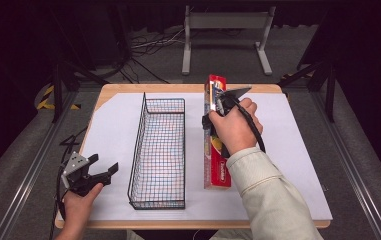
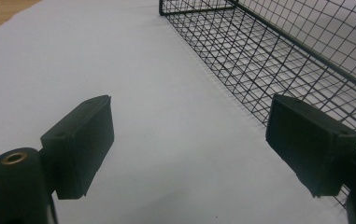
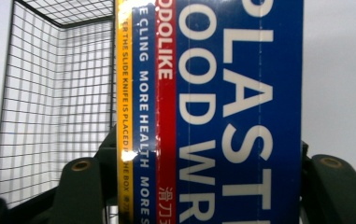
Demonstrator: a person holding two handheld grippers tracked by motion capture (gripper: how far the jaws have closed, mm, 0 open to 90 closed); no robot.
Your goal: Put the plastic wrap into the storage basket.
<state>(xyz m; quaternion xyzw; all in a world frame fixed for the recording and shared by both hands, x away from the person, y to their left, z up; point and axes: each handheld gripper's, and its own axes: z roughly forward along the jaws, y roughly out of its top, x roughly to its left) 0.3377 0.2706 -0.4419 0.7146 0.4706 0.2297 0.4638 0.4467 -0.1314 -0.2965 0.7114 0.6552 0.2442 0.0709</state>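
Observation:
A long plastic-wrap box (image 1: 217, 167), red and blue with white lettering, lies lengthwise just right of the black wire basket (image 1: 138, 135). My right gripper (image 1: 211, 111) is shut across its far half, and in the right gripper view the jaws of my right gripper (image 3: 208, 186) press both sides of the box (image 3: 241, 93), with the basket (image 3: 49, 93) to the left. Whether the box touches the sheet I cannot tell. At the near left, my left gripper (image 1: 104, 163) stands open and holds nothing. The left gripper view has my left gripper (image 2: 189, 144) over bare white sheet beside the basket wall (image 2: 278, 60).
A white sheet (image 1: 288, 150) covers most of the wooden table (image 1: 188, 88). The basket holds nothing. A grey metal stand (image 1: 225, 22) and cables lie on the floor beyond the far edge. Dark frame legs flank the table.

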